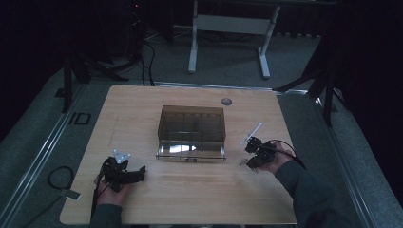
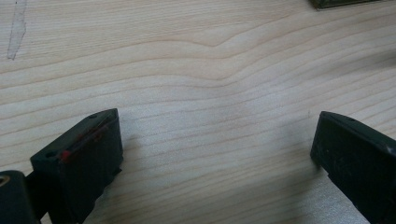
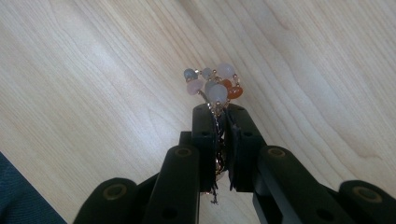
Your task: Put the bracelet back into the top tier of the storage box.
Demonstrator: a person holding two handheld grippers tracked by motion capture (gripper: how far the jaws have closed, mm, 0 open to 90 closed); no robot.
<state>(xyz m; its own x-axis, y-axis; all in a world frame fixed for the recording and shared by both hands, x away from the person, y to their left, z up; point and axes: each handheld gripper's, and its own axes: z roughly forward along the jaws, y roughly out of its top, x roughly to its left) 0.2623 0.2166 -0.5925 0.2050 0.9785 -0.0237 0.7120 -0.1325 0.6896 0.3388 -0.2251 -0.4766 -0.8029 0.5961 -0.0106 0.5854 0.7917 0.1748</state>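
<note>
A light wooden table (image 1: 190, 199) fills the middle of the high view. On its centre stands a smoky translucent box (image 1: 191, 124) with a clear tray (image 1: 191, 152) drawn out at its front edge. The left gripper (image 1: 124, 172) rests low near the table's front left corner, well apart from the box; in the left gripper view its jaws stand wide apart with nothing but bare wood between them. The right gripper (image 3: 222, 109) sits to the right of the tray, its jaws pressed together on a beaded bracelet (image 3: 212, 86). The thin chain runs down between the pads, and the cluster of pale, grey and orange beads sticks out just beyond the jaw tips, above the tabletop.
</note>
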